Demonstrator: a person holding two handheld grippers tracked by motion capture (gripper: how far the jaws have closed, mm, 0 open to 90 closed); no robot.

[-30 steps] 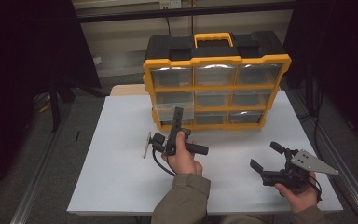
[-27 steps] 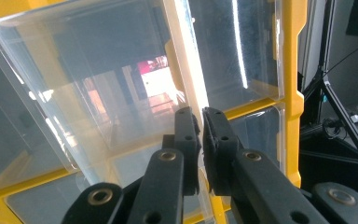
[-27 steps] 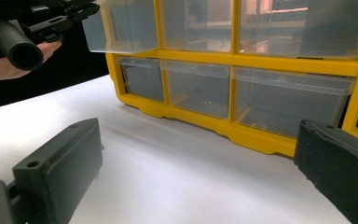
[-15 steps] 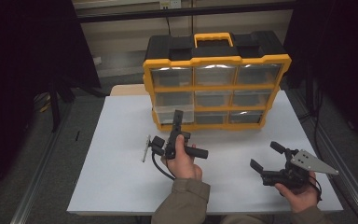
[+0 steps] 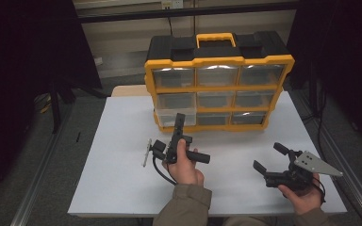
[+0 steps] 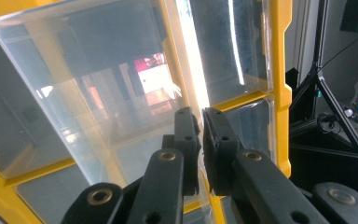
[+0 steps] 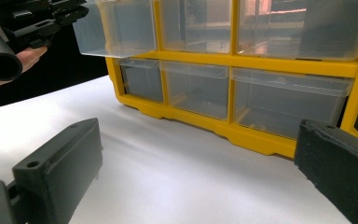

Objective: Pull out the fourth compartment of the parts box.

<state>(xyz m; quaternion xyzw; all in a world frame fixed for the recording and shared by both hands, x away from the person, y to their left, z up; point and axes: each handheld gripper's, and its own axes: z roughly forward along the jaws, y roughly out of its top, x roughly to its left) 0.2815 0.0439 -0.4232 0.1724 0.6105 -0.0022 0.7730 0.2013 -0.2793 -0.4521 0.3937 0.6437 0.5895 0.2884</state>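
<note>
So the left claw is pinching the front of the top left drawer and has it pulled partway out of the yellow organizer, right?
Not quite. The left claw is shut on the front of the middle left drawer, not the top one; that drawer does stick partway out of the yellow organizer. The high view shows it, and the right claw view shows the same drawer jutting out.

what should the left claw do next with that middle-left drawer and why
Probably keep drawing it straight back toward the person. The left claw looks pinched on the front lip of the clear drawer, which already juts out of the yellow organizer, while the right claw waits open on the table.
</note>
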